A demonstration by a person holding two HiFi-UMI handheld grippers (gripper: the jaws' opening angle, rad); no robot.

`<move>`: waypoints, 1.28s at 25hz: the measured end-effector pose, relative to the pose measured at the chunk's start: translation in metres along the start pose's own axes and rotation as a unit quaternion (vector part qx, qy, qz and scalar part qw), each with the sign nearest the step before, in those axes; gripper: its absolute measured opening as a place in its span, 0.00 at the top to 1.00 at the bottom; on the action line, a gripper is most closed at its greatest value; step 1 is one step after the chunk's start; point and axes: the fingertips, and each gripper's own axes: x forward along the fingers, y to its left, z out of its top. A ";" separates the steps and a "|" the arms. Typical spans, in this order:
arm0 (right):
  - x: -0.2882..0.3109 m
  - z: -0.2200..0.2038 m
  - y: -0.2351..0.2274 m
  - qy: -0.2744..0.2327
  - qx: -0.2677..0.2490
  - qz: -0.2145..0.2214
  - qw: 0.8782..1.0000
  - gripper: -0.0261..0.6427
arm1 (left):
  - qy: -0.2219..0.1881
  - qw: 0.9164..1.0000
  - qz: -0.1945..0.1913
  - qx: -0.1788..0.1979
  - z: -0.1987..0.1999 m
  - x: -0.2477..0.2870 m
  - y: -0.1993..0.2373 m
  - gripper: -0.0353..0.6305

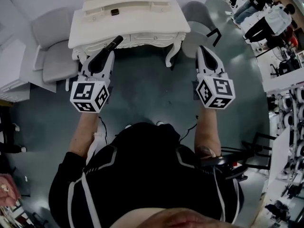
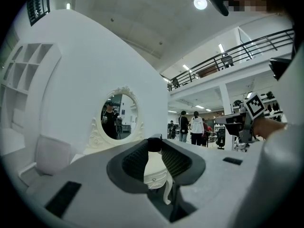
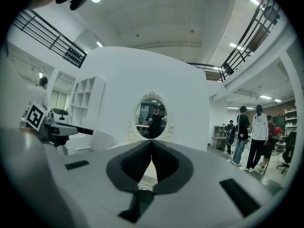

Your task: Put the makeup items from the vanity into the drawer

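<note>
left gripper (image 1: pixel 109 52): jaws clamped on slim black makeup tube (image 1: pixel 115 42) at their tips | right gripper (image 1: pixel 205 50): jaws together, empty | small dark makeup item (image 1: pixel 115 12) on white ornate table (image 1: pixel 88 32), well ahead of jaws | front drawer (image 1: pixel 147 38) looks shut (nothing stowed yet, I'd judge)

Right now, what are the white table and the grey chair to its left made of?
The table looks like painted wood or a moulded imitation: matte white, with carved scrolls and curved legs. The chair looks padded and covered in grey fabric or faux leather: soft rounded cushions, no shine.
</note>
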 end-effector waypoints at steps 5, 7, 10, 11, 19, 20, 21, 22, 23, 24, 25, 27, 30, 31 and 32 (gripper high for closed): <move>0.009 0.000 0.018 0.003 -0.008 0.005 1.000 0.95 | 0.001 1.000 -0.016 -0.001 -0.003 0.007 0.012 0.81; 0.016 0.002 0.018 0.004 -0.013 0.009 1.000 0.95 | -0.001 1.000 -0.018 -0.002 -0.002 0.013 0.015 0.81; 0.029 0.003 0.011 -0.001 -0.013 0.012 1.000 0.95 | -0.001 1.000 -0.020 0.001 -0.001 0.026 0.018 0.81; 0.035 0.002 0.008 -0.001 -0.010 0.014 1.000 0.95 | 0.000 1.000 -0.019 0.003 -0.001 0.031 0.019 0.81; 0.101 -0.002 -0.038 -0.005 -0.005 0.033 0.999 0.95 | 0.008 1.000 -0.001 0.007 -0.001 0.091 0.028 0.81; 0.109 -0.001 -0.045 -0.005 -0.006 0.035 0.999 0.95 | 0.009 1.000 0.001 0.007 0.000 0.099 0.028 0.81; 0.116 -0.001 -0.052 -0.006 -0.008 0.037 0.999 0.95 | 0.009 1.000 0.003 0.008 0.001 0.108 0.028 0.81; 0.124 0.000 -0.058 -0.006 -0.010 0.038 0.999 0.95 | 0.009 1.000 0.004 0.009 0.002 0.117 0.028 0.81; 0.131 -0.001 -0.065 -0.006 -0.010 0.040 0.999 0.95 | 0.011 1.000 0.005 0.010 0.002 0.126 0.027 0.81; 0.138 -0.002 -0.071 -0.005 -0.008 0.042 0.999 0.95 | 0.013 1.000 0.005 0.010 0.001 0.135 0.026 0.81; 0.145 -0.004 -0.078 -0.004 -0.006 0.044 0.999 0.95 | 0.015 1.000 0.005 0.011 0.001 0.144 0.025 0.81; 0.157 -0.007 -0.090 -0.002 -0.002 0.047 0.999 0.95 | 0.020 1.000 0.004 0.015 0.000 0.162 0.023 0.81; 0.172 -0.011 -0.108 0.000 -0.001 0.051 0.999 0.95 | 0.024 1.000 0.005 0.019 0.001 0.186 0.020 0.81; 0.176 -0.012 -0.115 0.000 0.000 0.052 0.999 0.95 | 0.025 0.999 0.005 0.021 0.001 0.194 0.019 0.81; 0.181 -0.012 -0.121 0.000 0.000 0.052 0.999 0.95 | 0.027 0.999 0.005 0.023 0.001 0.203 0.018 0.81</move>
